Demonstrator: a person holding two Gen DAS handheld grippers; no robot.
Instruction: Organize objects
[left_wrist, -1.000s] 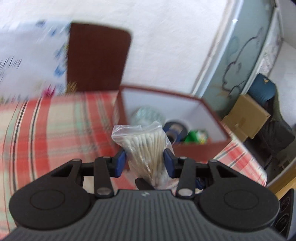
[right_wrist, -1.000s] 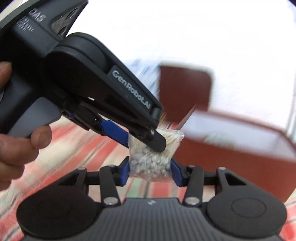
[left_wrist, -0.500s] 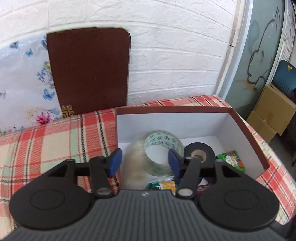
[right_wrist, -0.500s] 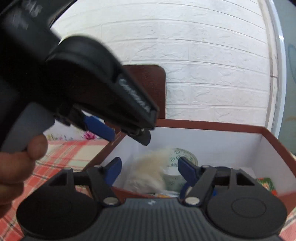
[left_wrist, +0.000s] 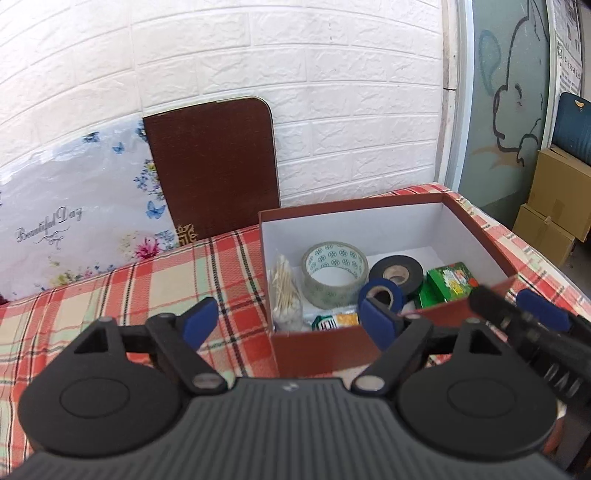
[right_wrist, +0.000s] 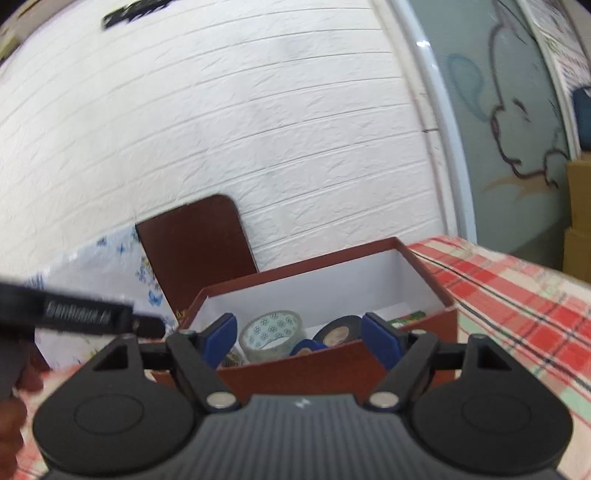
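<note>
Looking pretty far along here: the clear plastic bag of cotton swabs (left_wrist: 283, 295) now lies inside the dark red cardboard box with the white lining (left_wrist: 325, 347), against its left wall, next to the clear patterned tape roll (left_wrist: 334, 274), black tape roll (left_wrist: 396, 273), blue tape roll (left_wrist: 382, 295) and green packet (left_wrist: 448, 284). The left gripper (left_wrist: 291, 320) has just been opening and stands spread with nothing between the jaws; same for the right gripper (right_wrist: 300, 339). What's left is hard to say (no loose items show on the red plaid tablecloth (left_wrist: 147, 288)). The box's near wall hides some contents, and the right wrist view is blurry.
</note>
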